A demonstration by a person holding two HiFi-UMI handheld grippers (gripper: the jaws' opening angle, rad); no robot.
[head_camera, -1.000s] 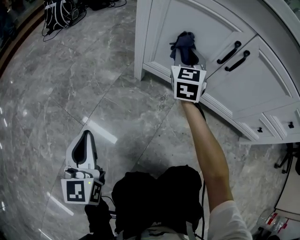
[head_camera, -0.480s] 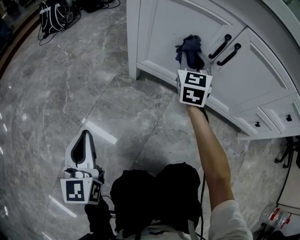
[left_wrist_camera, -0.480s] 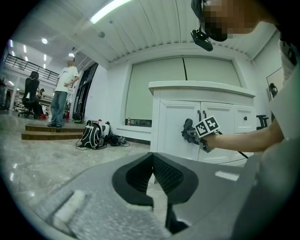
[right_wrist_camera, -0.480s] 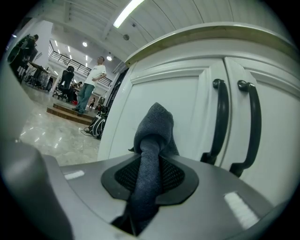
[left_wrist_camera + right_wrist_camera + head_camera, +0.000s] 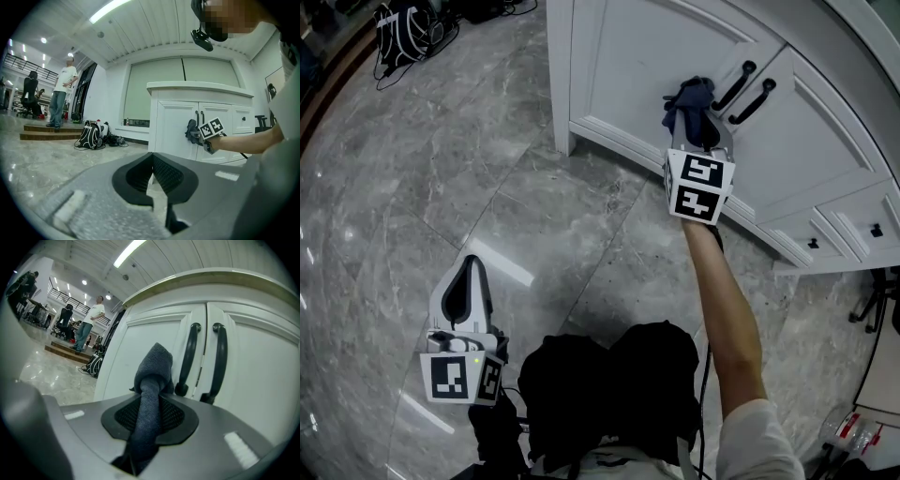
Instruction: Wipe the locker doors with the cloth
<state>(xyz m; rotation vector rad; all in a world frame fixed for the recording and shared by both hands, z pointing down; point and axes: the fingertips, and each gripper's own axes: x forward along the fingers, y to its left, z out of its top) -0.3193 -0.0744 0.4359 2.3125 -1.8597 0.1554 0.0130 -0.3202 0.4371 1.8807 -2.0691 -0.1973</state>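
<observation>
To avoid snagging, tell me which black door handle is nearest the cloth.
The left handle in the right gripper view, just beside the cloth; the other handle lies farther right.

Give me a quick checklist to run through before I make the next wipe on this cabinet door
1. Cloth gripped: ok. The right tool has its jaws clamped on the dark cloth, with a bunched end sticking out in front.
2. Cloth against the left door: cannot tell. The bunched end is right at the panel, but contact is not clear.
3. Room for a stroke to the right: not ok. The black handles stand just beside the cloth.
4. Room for a stroke to the left: ok. There is plain white panel on that side.
5. Left tool out of the way: ok. It is shut, empty and held back from the cabinet.
</observation>
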